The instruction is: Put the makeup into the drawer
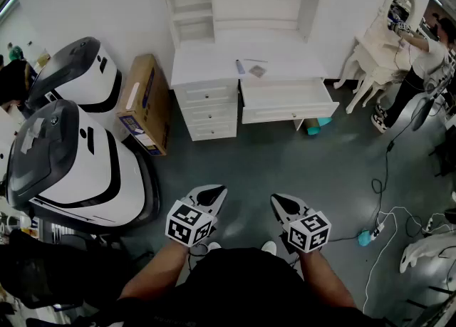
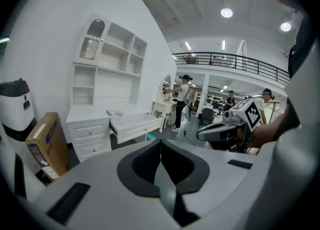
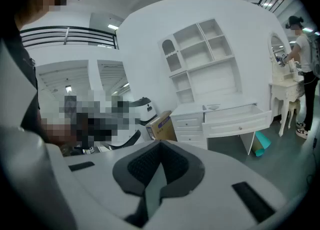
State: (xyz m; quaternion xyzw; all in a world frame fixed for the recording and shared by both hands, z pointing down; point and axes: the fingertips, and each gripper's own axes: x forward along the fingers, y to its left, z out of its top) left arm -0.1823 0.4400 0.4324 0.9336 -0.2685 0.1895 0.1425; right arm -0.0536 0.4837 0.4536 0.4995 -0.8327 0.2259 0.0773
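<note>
A white dressing table [image 1: 214, 62] with shelves stands against the far wall, well ahead of me. Its right-hand drawer [image 1: 288, 110] is pulled open. On the tabletop lie a small grey tube [image 1: 240, 67] and a flat square makeup item [image 1: 257, 70]. The same drawer [image 2: 134, 127] shows in the left gripper view, and as the drawer [image 3: 235, 119] in the right gripper view. My left gripper [image 1: 212, 193] and right gripper [image 1: 279, 202] hover side by side over the floor, far short of the table. Both are shut, with nothing between the jaws.
A cardboard box [image 1: 145, 102] leans left of the table. Two large white machines [image 1: 78, 165] fill the left side. A teal object [image 1: 318, 126] lies under the drawer. Cables and a power strip [image 1: 368, 236] run over the floor at right. A person [image 1: 422, 53] stands at another vanity, far right.
</note>
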